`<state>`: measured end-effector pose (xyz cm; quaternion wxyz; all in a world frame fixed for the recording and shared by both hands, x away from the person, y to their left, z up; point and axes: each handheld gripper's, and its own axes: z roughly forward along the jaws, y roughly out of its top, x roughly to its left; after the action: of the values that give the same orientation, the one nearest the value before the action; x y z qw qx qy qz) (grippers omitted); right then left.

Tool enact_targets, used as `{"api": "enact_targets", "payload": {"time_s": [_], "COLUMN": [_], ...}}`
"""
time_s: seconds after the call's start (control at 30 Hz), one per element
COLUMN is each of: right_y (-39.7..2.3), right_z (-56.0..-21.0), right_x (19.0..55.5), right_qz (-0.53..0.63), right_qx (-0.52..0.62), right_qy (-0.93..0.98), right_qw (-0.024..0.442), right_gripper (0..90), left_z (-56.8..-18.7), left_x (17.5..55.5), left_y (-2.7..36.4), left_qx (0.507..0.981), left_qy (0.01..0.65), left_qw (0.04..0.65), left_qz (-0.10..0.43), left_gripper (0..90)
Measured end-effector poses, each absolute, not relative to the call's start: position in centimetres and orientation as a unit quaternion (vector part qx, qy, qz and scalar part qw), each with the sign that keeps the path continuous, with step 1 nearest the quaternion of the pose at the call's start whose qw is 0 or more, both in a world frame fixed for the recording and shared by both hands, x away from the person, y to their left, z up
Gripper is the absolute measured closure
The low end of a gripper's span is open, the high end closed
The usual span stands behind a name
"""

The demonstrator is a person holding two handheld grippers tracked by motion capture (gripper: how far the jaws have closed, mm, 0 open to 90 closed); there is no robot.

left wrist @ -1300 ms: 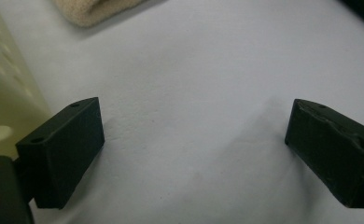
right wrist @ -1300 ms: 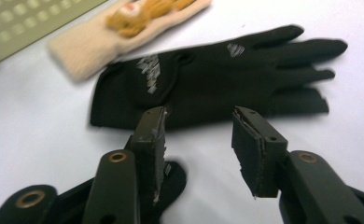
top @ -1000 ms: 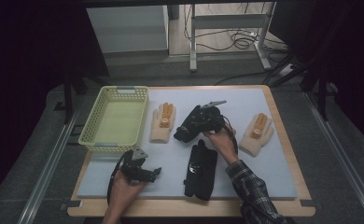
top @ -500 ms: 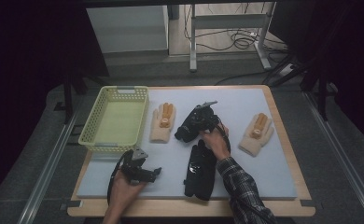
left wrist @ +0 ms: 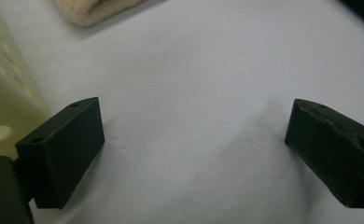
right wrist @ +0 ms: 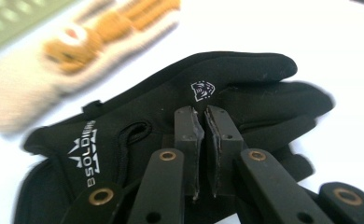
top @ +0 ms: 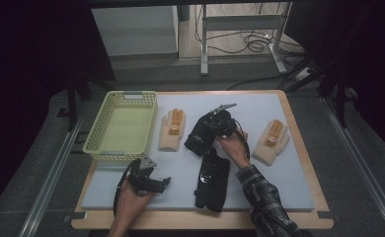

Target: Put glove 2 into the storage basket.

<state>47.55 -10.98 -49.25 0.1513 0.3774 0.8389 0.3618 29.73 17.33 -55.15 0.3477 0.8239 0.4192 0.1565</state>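
The right tool [right wrist: 199, 126] sits pressed together over a black glove [right wrist: 171, 121], whether pinching fabric I cannot tell. A cream glove [right wrist: 77, 51] lies just beyond. The left tool [left wrist: 194, 149] rests spread on the table [left wrist: 194, 70], basket [left wrist: 3, 93] beside it.

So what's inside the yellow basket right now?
The basket looks empty: bare floor shows. Its near wall hides a strip of that floor.

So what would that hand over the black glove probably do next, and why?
Probably open the jaws: the right gripper sits above the black glove with its jaws nearly together and no cloth visibly between them, so it must spread before it can pinch the fabric.
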Motion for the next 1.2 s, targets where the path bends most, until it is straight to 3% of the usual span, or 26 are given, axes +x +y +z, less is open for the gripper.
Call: {"api": "enact_targets", "payload": {"time_s": [0.53,0.73,0.97,1.2], "right_y": [-13.3,-14.8,-15.4,-15.1], "right_z": [-43.3,-42.3,-44.9,-48.6], "right_x": [40.9,35.7,32.1,31.7], "right_qz": [0.43,0.433,0.417,0.382], "right_qx": [0.304,0.268,0.238,0.236], "right_qy": [0.843,0.855,0.873,0.887], "right_qw": [0.111,0.097,0.089,0.107], "right_gripper": [82.7,82.7,82.7,82.1], "left_z": [-55.1,-55.2,-55.2,-55.2], "left_x": [29.7,29.7,29.7,29.7], "left_y": [17.3,17.3,17.3,17.3], "left_qx": [0.824,0.822,0.821,0.823], "left_qy": [0.419,0.42,0.421,0.42], "left_qw": [0.348,0.349,0.351,0.349], "left_qz": [0.157,0.158,0.157,0.156], "left_gripper": [4.8,4.8,4.7,4.7]}}
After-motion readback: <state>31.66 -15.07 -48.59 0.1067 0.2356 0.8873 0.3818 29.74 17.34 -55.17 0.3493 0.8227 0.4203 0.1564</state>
